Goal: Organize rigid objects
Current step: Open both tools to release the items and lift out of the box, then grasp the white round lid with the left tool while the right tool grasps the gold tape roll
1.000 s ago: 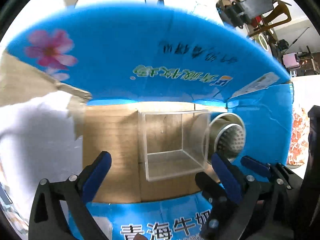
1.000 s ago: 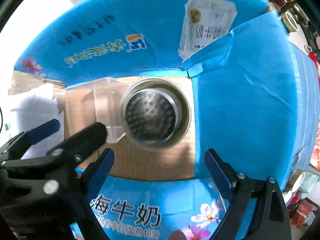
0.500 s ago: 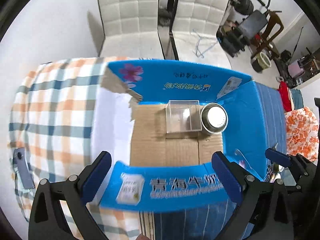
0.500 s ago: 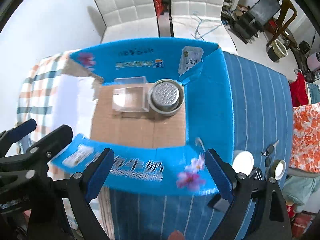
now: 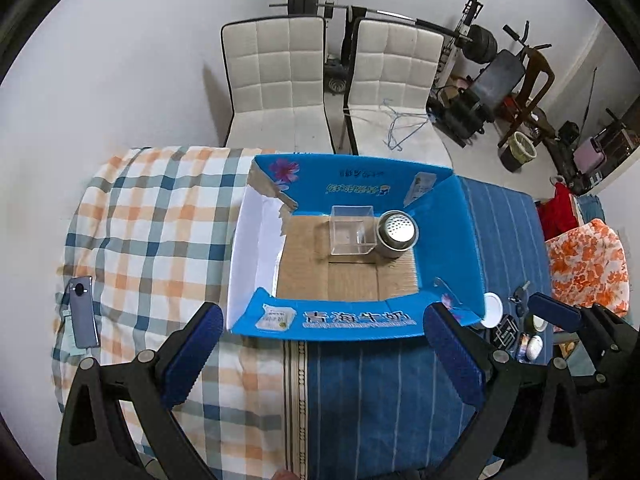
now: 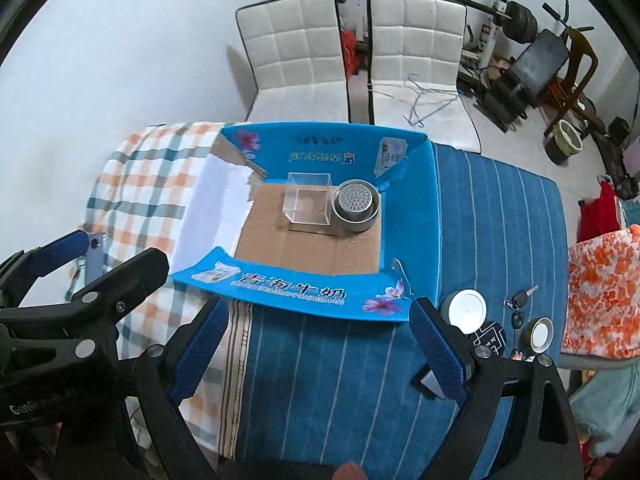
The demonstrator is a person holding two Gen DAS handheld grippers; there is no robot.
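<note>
A blue cardboard box (image 5: 352,322) (image 6: 288,288) lies open on the table. Inside it, against the far wall, a clear plastic cube (image 5: 352,234) (image 6: 308,204) stands beside a round metal tin with a perforated lid (image 5: 397,234) (image 6: 355,204). My left gripper (image 5: 320,354) is open and empty, held above the table in front of the box. My right gripper (image 6: 320,348) is open and empty too, to the right of the left one. The left gripper's fingers (image 6: 60,250) show at the left of the right wrist view.
A phone (image 5: 82,312) lies on the checked cloth at the left. Right of the box on the blue striped cloth are a white-lidded jar (image 6: 466,310), keys (image 6: 520,304), a small tin (image 6: 540,334) and a dark card (image 6: 490,338). Two white chairs (image 6: 304,52) stand behind the table.
Both grippers have pulled back and up from inside the box to well in front of it. The cube and the tin stay where they were in the box.
</note>
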